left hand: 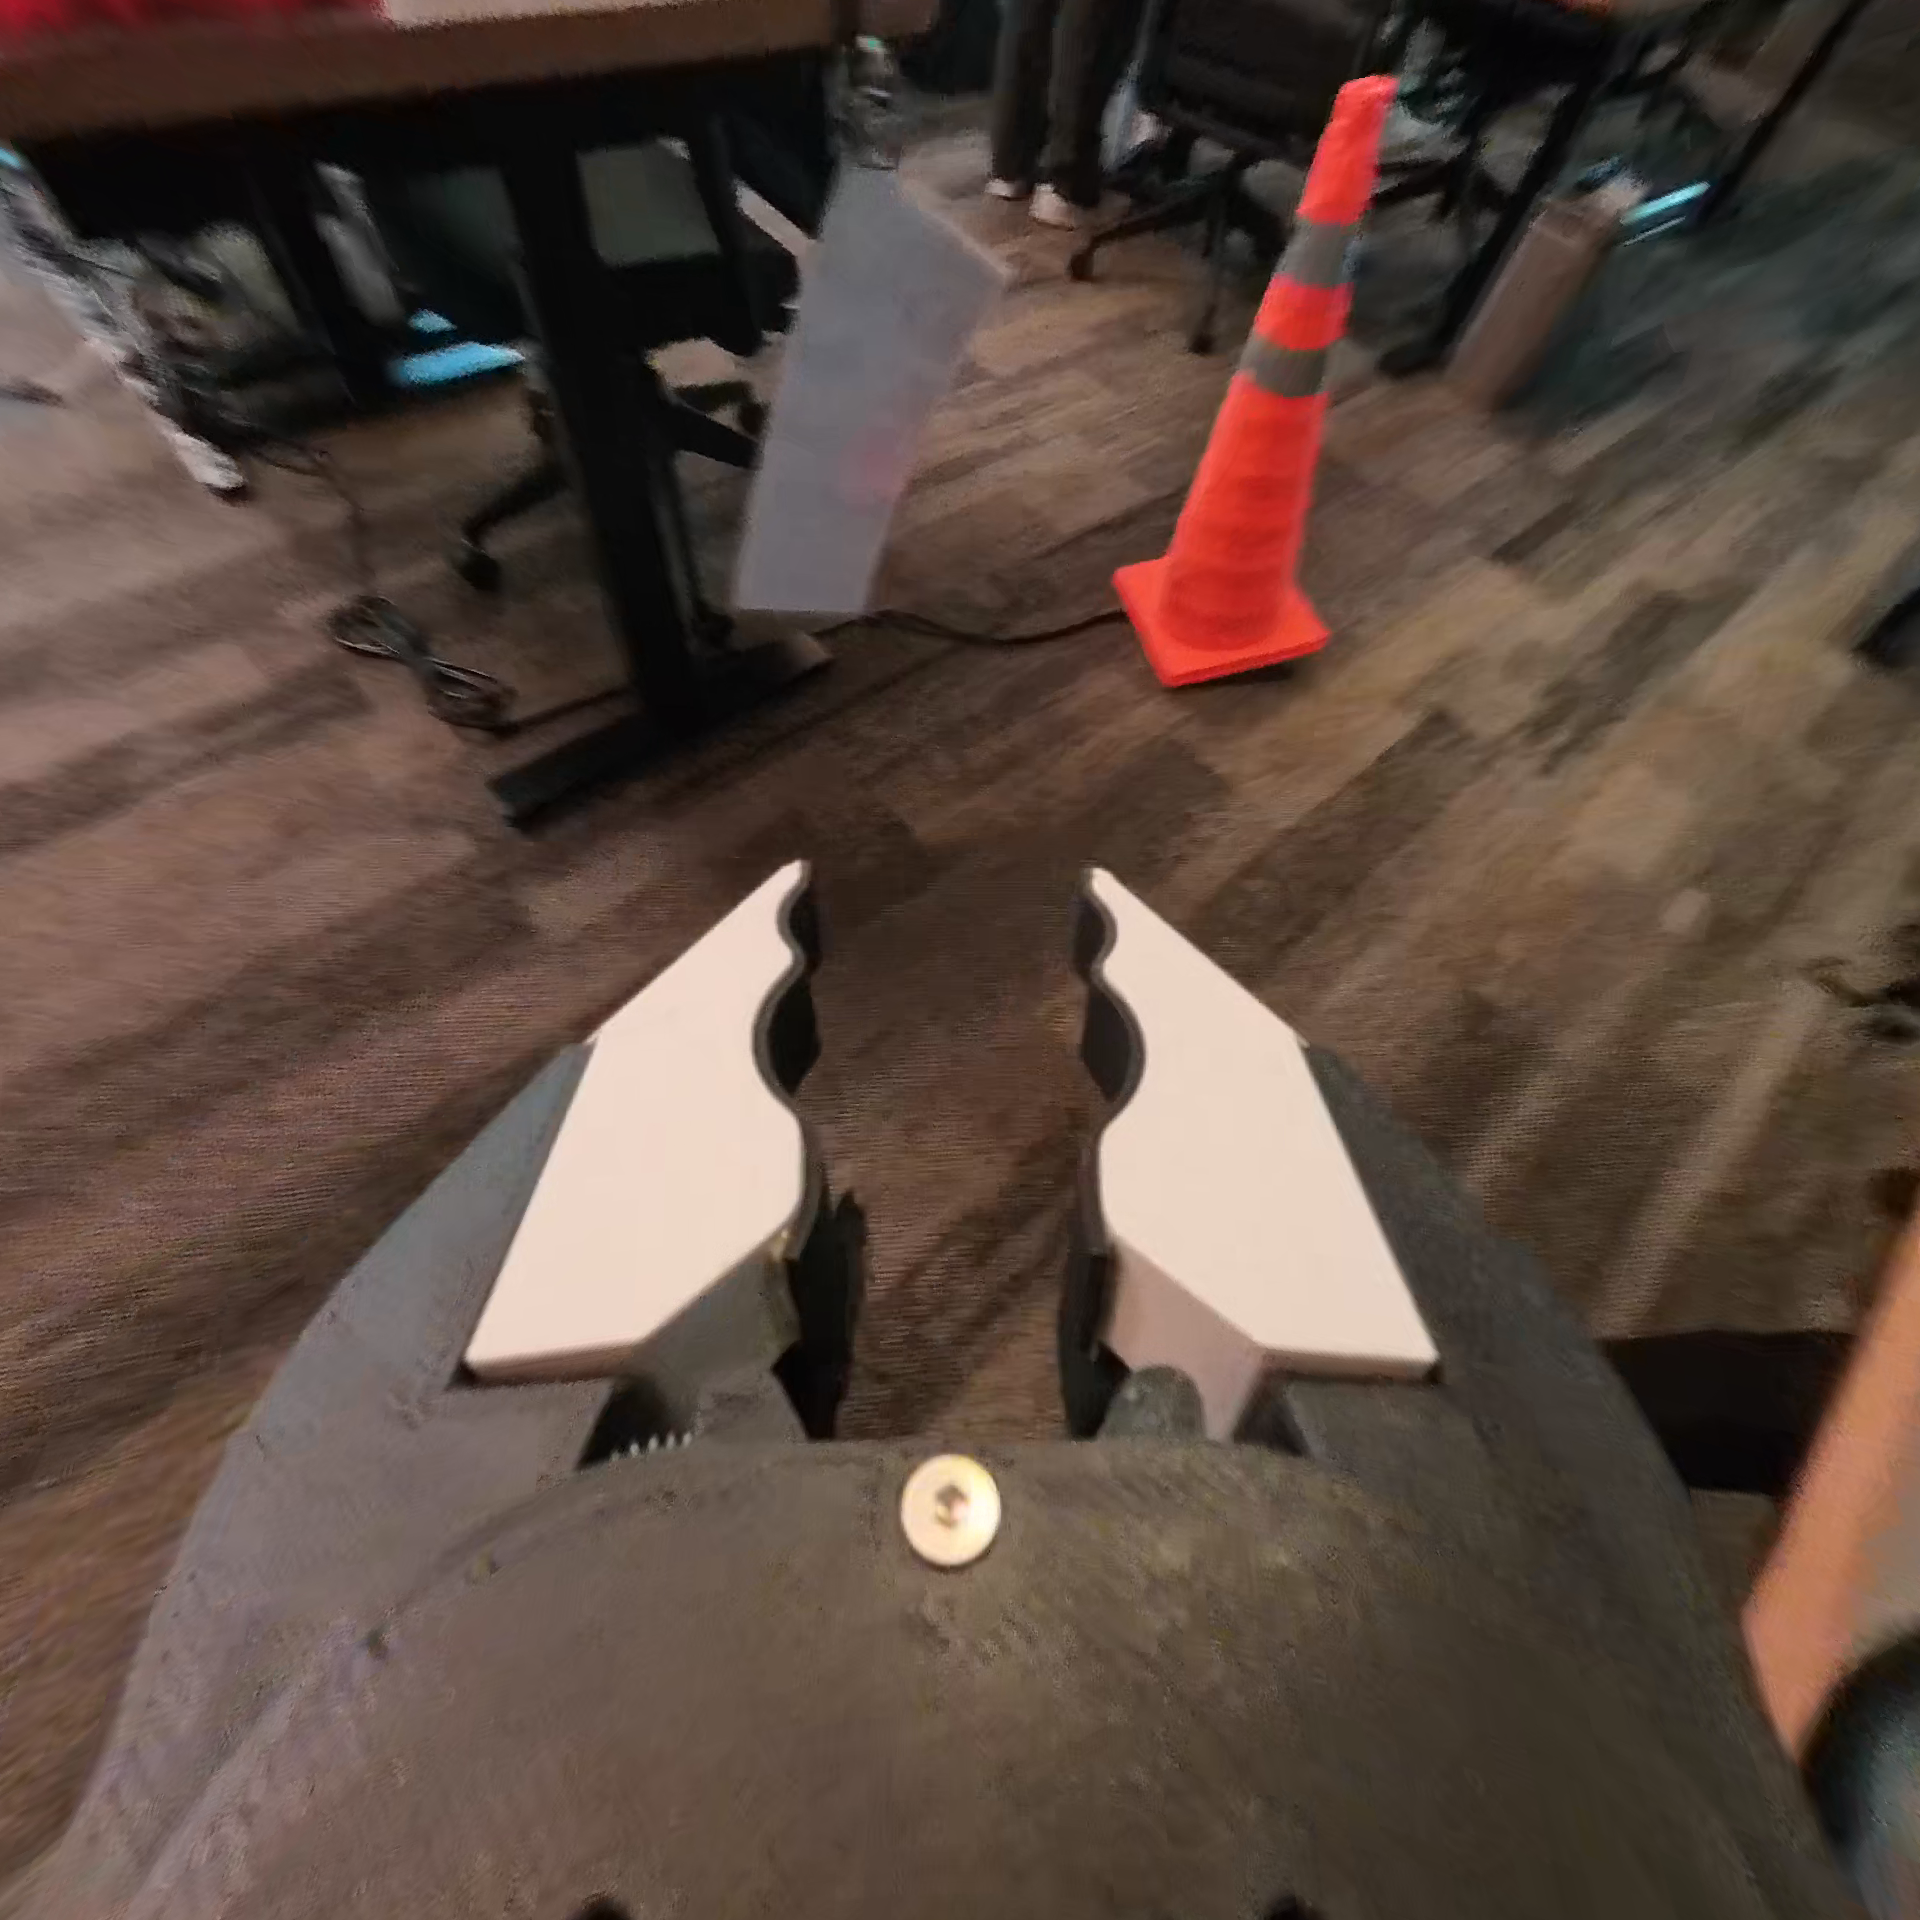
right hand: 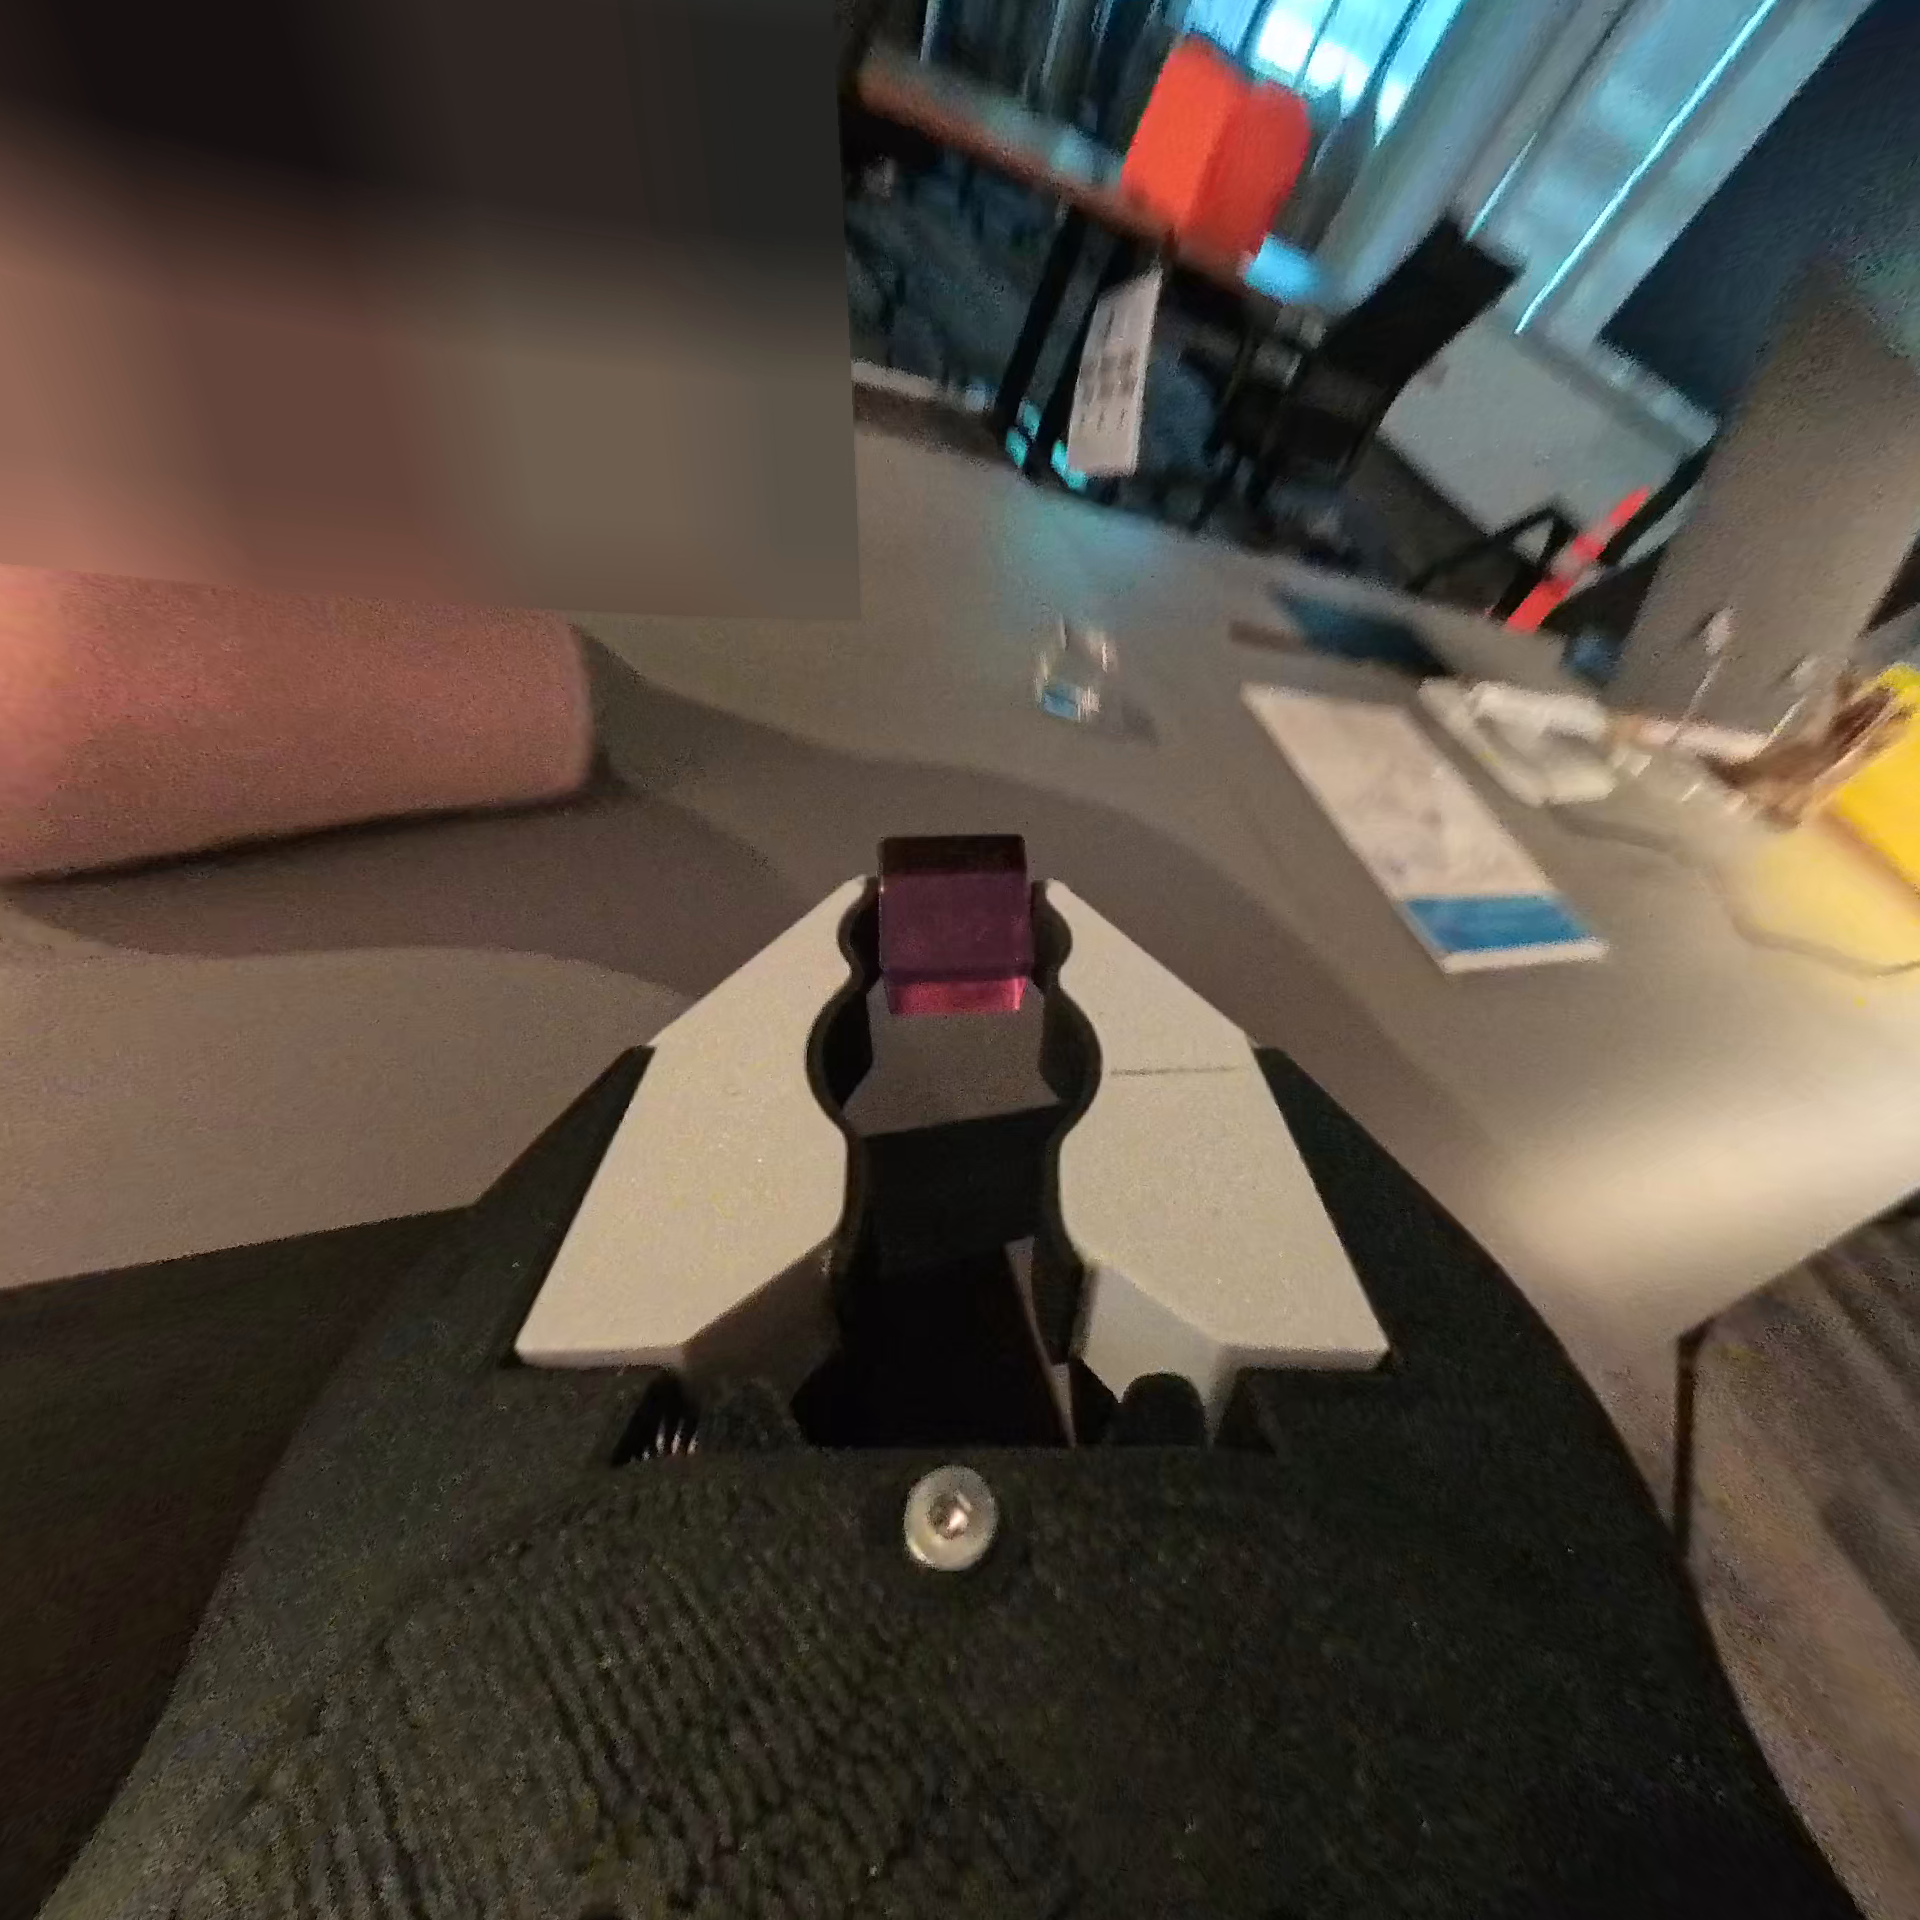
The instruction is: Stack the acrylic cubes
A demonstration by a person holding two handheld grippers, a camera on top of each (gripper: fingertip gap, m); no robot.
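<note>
My right gripper (right hand: 954, 885) is shut on a small purple cube (right hand: 951, 925). Both fingertips press on its sides just above the grey table (right hand: 727, 748), and the cube's far end sticks out past the tips. My left gripper (left hand: 945, 873) is open with nothing between its white fingers (left hand: 665, 1143). It points down at the brown carpet floor (left hand: 935, 1091), away from the table. That view is blurred by motion.
On the table are a pink sleeve (right hand: 260, 717) at the left, a small clear block (right hand: 1070, 675), a white and blue leaflet (right hand: 1423, 821) and a yellow thing (right hand: 1849, 821) at the right. On the floor stand an orange cone (left hand: 1247, 436), a black desk leg (left hand: 613, 416) and cables (left hand: 416, 655). My right fingertips sit around 120 cm from my left ones.
</note>
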